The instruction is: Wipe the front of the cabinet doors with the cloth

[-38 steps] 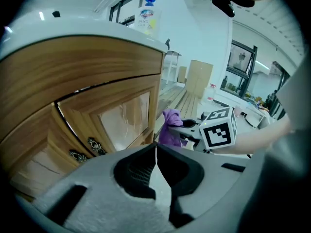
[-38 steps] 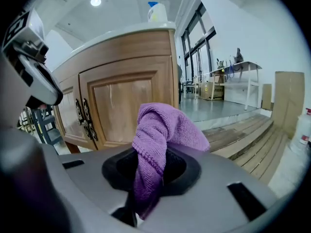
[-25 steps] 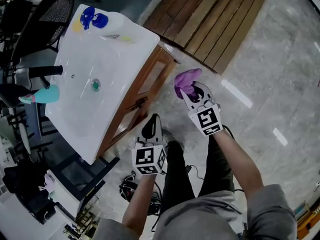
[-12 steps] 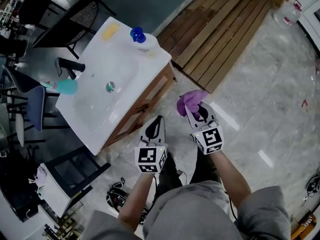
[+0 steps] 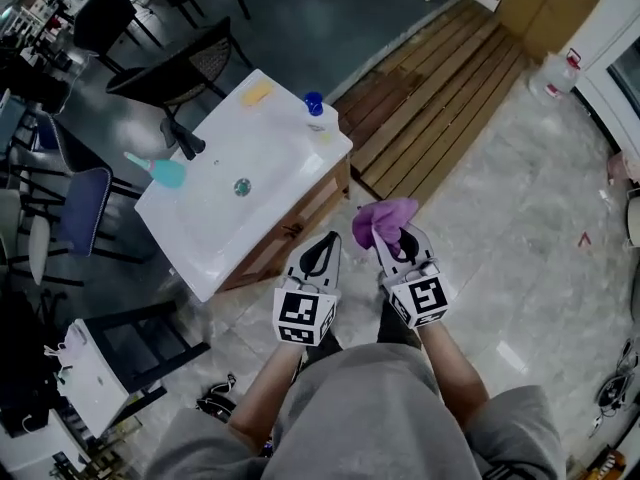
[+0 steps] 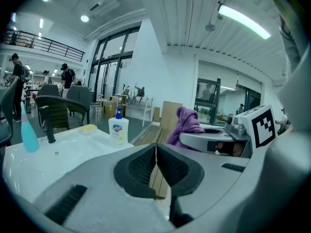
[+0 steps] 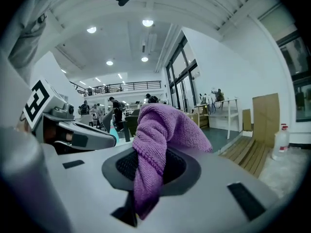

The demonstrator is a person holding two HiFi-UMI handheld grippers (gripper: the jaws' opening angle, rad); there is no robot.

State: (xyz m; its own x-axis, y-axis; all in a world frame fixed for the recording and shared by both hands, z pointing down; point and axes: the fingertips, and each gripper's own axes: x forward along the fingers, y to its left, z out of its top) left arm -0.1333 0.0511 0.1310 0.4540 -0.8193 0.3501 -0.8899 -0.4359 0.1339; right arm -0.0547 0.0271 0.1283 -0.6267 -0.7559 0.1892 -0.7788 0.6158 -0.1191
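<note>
**One purple cloth [image 5: 383, 218] clamped, just short of the cabinet [image 5: 305, 213]**

Pinches the cloth between the closed jaws of the right gripper [image 7: 150, 166], with one fold bunched above the jaws and a tail hanging down below them. Shows the left gripper [image 6: 155, 161] with jaws pressed flat together and nothing between them.

Holds both grippers side by side and near each other in front of the cabinet, the left one nearer to its wooden front and neither touching it. Leaves the cloth in the air, clear of the cabinet's front.

Carries a white basin [image 5: 230, 183] on top of the cabinet, with:
- a black faucet [image 5: 180, 136] at the cabinet's back edge;
- a teal bottle [image 5: 160, 171] just beside the faucet;
- a soap dispenser [image 5: 314, 103] with a blue pump at the cabinet's back right corner;
- a yellow bar [image 5: 257, 92] near the dispenser.

Spreads pale stone floor [image 5: 520, 248] in front of the cabinet, under both grippers. Lays slatted wooden decking [image 5: 440, 98] off the cabinet's right end. Sets dark chairs [image 5: 190, 68] behind the cabinet.
</note>
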